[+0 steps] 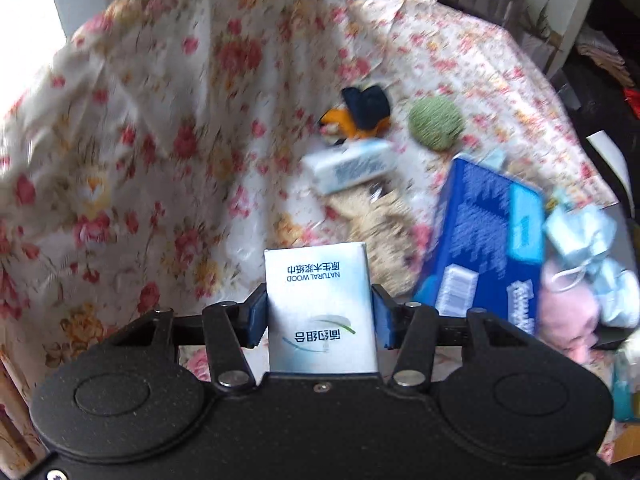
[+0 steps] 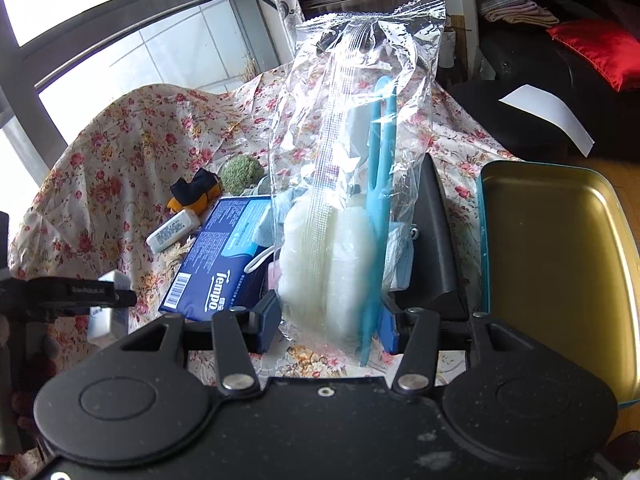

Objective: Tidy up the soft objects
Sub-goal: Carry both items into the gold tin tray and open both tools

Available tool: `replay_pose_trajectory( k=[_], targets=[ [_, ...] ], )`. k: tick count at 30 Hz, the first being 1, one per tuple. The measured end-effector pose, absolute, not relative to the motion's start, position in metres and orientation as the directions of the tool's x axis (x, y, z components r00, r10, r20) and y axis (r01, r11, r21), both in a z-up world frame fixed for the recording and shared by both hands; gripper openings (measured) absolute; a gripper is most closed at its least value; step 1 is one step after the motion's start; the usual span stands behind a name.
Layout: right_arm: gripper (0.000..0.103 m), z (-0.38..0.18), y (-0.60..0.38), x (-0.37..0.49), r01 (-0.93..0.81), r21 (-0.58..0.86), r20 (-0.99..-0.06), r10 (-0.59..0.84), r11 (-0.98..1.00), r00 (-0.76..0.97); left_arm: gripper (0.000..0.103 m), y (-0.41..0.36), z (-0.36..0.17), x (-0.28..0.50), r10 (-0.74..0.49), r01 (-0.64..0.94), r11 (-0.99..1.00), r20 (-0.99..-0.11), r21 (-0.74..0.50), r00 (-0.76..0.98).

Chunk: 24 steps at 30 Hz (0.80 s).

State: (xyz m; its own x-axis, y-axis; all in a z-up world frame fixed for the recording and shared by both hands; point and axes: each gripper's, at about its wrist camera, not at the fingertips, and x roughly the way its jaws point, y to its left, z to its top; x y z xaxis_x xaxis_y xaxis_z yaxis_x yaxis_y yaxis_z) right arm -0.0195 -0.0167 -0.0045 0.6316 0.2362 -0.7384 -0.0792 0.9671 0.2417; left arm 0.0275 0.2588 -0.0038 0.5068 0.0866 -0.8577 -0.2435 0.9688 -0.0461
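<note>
Gripping a small white tissue pack (image 1: 322, 308) between its blue pads, the left gripper (image 1: 320, 314) is clamped on the pack's long sides, the printed face upward. The pack sits clear of the flowered cloth (image 1: 140, 140) and the rest of the view is smeared with blur, which I judge to mean the hand is in motion. The pack should be light and compressible; the side-on hold across its narrow width looks sound, though the glossy wrapper may slip if squeezed loosely.

The right gripper (image 2: 330, 320) is closed on a clear plastic bag (image 2: 352, 140) holding a white sponge brush (image 2: 324, 264) with a blue handle (image 2: 382, 200). The pads pinch the bag at its lower end, across sponge and handle. The film is crinkly and slick, the sponge soft, the handle stiff; gripping over the handle is the firmer choice.

In the left view, a second small tissue pack (image 1: 350, 166) lies at twelve o'clock from the held pack, with an orange and black soft toy (image 1: 358, 112) beyond it and a green ball (image 1: 436, 122) at one o'clock. A blue Tempo tissue box (image 1: 488, 240) lies at three o'clock, with pale blue face masks (image 1: 588, 248) past it.

In the right view, a gold tin tray (image 2: 560, 264) sits at three o'clock from the bag, seemingly bare. I judge it the likely receptacle.
</note>
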Motion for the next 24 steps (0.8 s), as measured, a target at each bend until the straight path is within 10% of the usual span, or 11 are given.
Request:
replay_pose_trajectory(
  k=[24],
  targets=[
    [0.049, -0.011, -0.138, -0.040, 0.532, 0.079, -0.793, -0.270, 0.843, 0.546, 0.050, 0.031, 0.063, 0.068, -0.284, 0.325, 0.940, -0.759, -0.101, 0.586]
  ],
)
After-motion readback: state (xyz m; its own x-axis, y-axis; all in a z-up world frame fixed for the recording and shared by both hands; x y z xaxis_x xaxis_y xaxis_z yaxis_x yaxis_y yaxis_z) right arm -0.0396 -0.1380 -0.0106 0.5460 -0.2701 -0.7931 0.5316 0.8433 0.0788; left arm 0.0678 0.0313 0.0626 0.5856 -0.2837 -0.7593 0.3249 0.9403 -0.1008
